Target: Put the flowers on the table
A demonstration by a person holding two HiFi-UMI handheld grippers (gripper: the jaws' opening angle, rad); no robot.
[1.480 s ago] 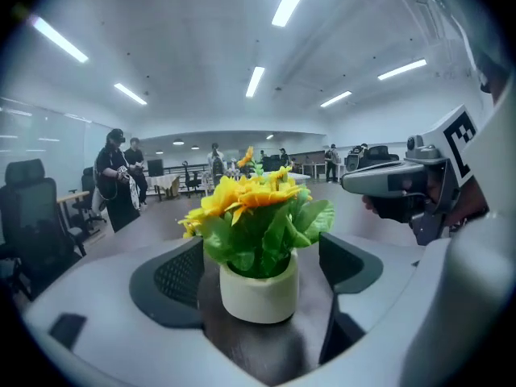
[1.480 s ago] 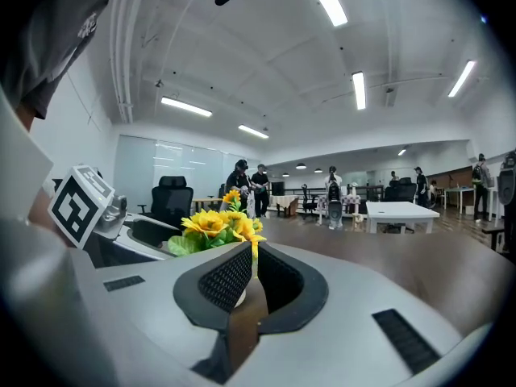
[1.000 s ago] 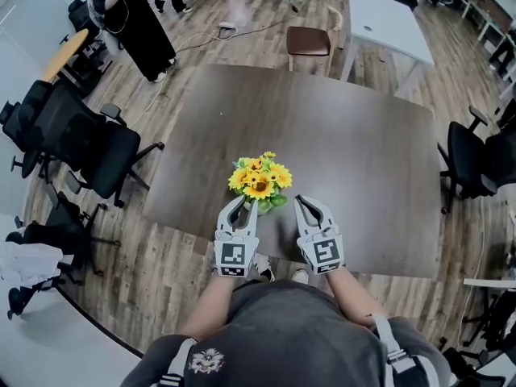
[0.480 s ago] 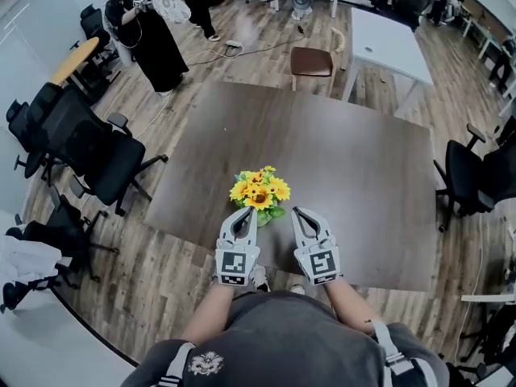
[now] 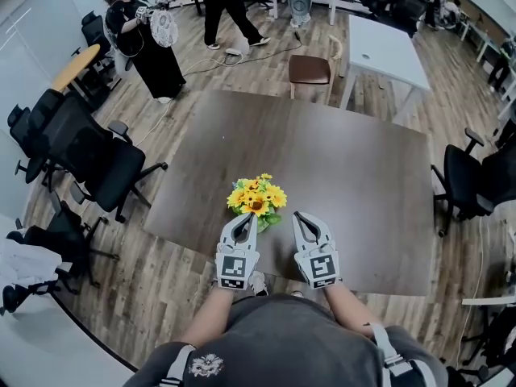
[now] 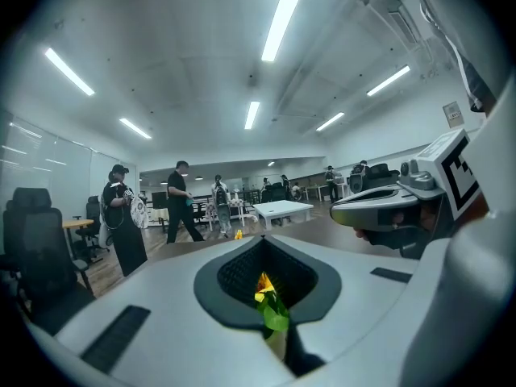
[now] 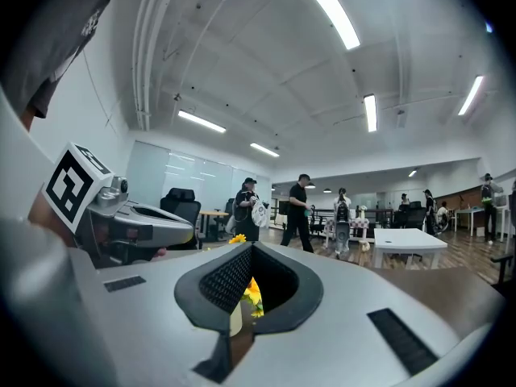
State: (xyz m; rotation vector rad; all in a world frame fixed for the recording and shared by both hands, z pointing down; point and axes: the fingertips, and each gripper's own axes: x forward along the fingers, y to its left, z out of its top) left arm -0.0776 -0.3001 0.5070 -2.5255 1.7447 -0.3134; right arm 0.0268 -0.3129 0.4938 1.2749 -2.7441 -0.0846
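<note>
A small bunch of yellow sunflowers [image 5: 256, 197] with green leaves stands on the dark brown table [image 5: 347, 168] near its front edge. My left gripper [image 5: 251, 218] is shut with nothing held, its tips just short of the flowers on the near side. My right gripper [image 5: 297, 216] hovers beside it to the right, jaws together and empty. In the left gripper view the flowers [image 6: 264, 285] show through the gap behind the closed tips of the left gripper [image 6: 262, 244]. The right gripper view shows the flowers [image 7: 251, 295] and a pale vase the same way.
Black office chairs [image 5: 89, 147] crowd the table's left side and another chair [image 5: 476, 168] stands at its right. A brown chair [image 5: 309, 44] and a white table [image 5: 387, 31] stand beyond the far edge. Two people [image 5: 133, 22] stand at the far left.
The left gripper's jaws have come together. The flowers stay standing on the table. A second person has walked into view at the far end of the room.
</note>
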